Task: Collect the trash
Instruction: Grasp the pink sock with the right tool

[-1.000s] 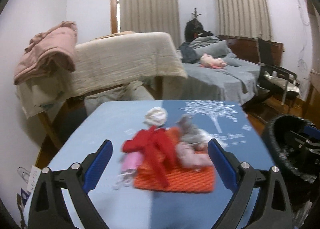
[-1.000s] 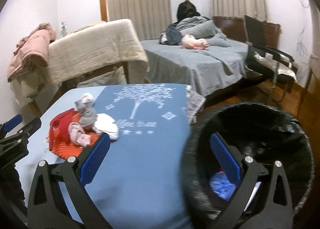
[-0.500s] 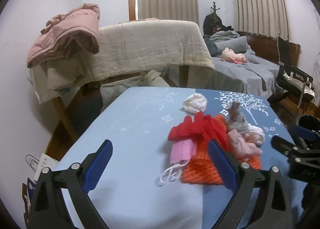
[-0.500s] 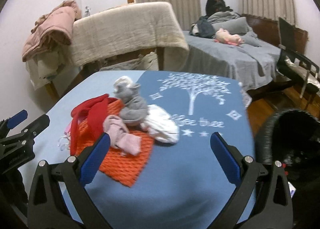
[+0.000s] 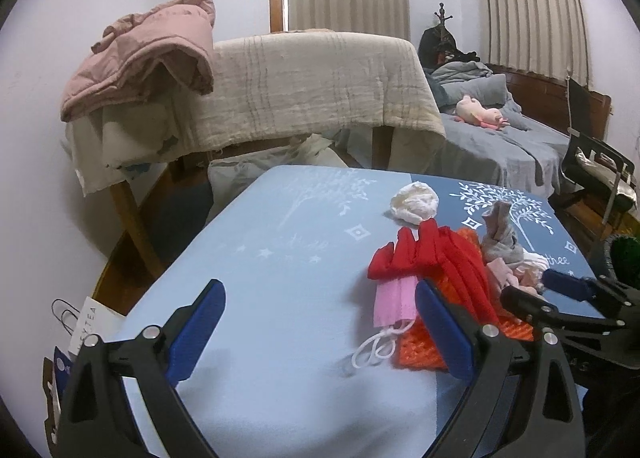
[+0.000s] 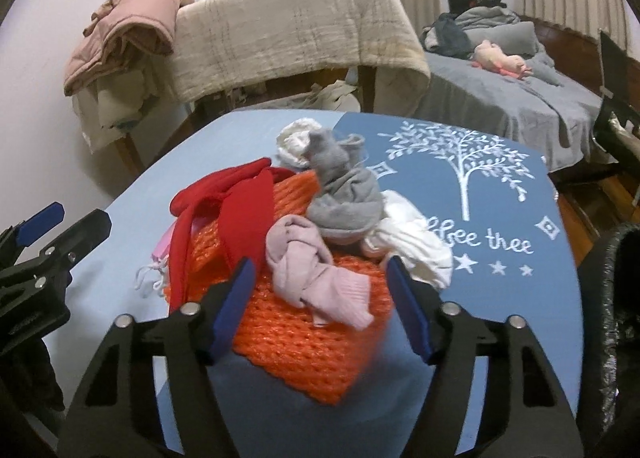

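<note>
A heap lies on the blue table (image 5: 280,258): an orange knitted mat (image 6: 304,330), a red cloth (image 6: 240,198), a grey sock (image 6: 344,194), a pale pink sock (image 6: 320,278), white cloth (image 6: 416,246), a white wad (image 5: 414,202) and a pink face mask (image 5: 394,300). My right gripper (image 6: 320,306) is open, its fingers straddling the pale pink sock just above the mat. My left gripper (image 5: 316,334) is open over bare table left of the mask, its right finger (image 5: 440,334) beside the mask. The black trash bin (image 6: 616,298) shows at the right edge.
A chair draped with a beige blanket (image 5: 312,86) and a pink jacket (image 5: 148,54) stands behind the table. A grey bed (image 5: 504,138) with a pink plush toy lies to the right. A black chair (image 5: 596,162) stands by the bed.
My right gripper swung from over the trash bin leftward to the heap and closed in on the pale pink sock. My left gripper shifted left, off the heap.
</note>
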A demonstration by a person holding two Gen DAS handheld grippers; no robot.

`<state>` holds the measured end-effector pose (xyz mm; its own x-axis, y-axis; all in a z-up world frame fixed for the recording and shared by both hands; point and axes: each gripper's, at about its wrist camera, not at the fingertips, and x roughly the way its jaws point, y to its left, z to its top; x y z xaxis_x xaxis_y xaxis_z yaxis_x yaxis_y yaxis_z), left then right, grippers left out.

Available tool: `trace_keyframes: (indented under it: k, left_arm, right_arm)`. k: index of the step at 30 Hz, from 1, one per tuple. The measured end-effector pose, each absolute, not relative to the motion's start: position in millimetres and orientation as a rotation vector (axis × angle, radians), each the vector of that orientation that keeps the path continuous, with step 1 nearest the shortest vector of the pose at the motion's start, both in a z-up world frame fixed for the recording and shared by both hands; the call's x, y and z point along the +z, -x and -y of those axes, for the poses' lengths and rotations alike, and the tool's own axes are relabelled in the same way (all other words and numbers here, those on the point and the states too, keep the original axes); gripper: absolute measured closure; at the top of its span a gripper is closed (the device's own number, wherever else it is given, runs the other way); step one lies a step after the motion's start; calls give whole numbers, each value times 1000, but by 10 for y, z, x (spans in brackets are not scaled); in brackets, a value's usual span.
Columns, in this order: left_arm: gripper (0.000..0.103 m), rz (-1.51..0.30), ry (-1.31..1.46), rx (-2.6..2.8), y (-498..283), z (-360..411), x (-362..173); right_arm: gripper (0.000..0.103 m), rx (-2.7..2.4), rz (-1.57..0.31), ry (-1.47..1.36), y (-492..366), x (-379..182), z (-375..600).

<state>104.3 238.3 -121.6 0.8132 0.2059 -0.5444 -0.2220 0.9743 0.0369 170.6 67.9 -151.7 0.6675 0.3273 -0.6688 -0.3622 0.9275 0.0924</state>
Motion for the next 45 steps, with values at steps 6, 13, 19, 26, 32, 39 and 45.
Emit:
trace_keyframes:
  k: [6, 13, 19, 26, 32, 39, 45]
  left_arm:
    - [9, -577, 32, 225, -1042, -2379, -1218]
    - [10, -562, 29, 202, -1073, -2275, -1165]
    - [13, -563, 25, 163, -1183, -2126, -1150]
    - [17, -574, 22, 130, -1419, -1966, -1179]
    - [17, -575, 19, 148, -1394, -2022, -1205]
    - [17, -594, 30, 178, -1290, -2158, -1276]
    - [17, -589, 35, 171, -1274, -2181, -1265]
  right_arm:
    - [72, 448, -780, 48, -1720, -1551, -697]
    - [84, 484, -757, 39, -1602, -1401, -593]
    - [93, 473, -731, 8, -1510, -1257, -388]
    - [89, 435, -745, 19, -1541, -1301, -210]
    - [61, 439, -754, 4, -1488, -1379, -174]
    - [50, 454, -775, 23, -1554, -1488, -366]
    - [71, 456, -834, 34, -1639, -1638, -450]
